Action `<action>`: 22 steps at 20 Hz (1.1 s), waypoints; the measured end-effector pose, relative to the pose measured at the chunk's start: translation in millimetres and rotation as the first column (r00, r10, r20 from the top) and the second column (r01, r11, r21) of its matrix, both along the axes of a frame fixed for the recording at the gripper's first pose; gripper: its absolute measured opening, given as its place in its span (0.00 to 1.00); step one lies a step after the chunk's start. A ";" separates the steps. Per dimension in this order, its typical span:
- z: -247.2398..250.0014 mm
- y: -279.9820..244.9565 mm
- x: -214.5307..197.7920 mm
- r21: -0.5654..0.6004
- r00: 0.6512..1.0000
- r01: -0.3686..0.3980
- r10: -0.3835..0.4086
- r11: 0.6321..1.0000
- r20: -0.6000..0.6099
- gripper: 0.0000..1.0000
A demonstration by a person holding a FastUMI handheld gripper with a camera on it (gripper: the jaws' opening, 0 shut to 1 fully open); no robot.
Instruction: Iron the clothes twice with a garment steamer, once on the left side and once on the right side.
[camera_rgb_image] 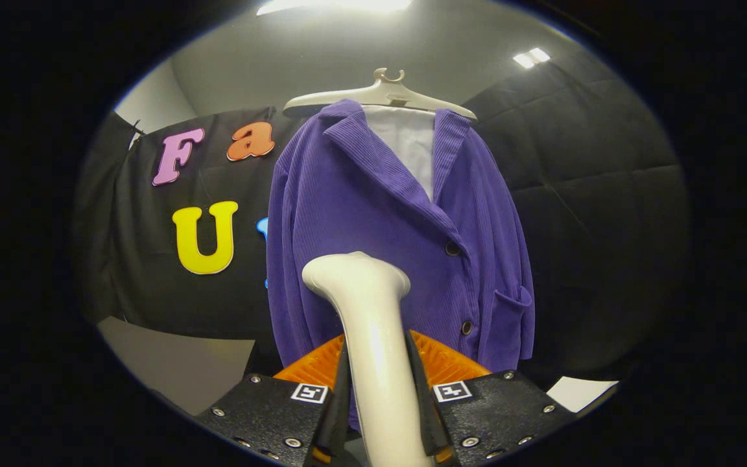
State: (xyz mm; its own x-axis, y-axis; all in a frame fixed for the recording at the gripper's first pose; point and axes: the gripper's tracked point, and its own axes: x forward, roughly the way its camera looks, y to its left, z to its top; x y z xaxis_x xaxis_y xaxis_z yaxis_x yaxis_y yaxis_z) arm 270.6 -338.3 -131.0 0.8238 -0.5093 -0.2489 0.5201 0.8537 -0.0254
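Gripper [377,389] clamped on steamer [364,305], seemingly just before jacket [373,214]

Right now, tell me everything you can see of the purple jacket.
The purple jacket hangs upright on a pale hanger in front of the black booth wall. Its fabric looks like ribbed corduroy. It has a wide collar with lapels open over a white lining, two dark buttons down the front, and a patch pocket low on one side. The sleeves hang straight down. The white steamer, clamped in the tool, rises in front of the jacket's lower front; whether they touch cannot be told.
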 end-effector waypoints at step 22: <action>-218.2 33.8 -114.6 0.134 0.961 0.029 0.009 0.991 -0.277 0.44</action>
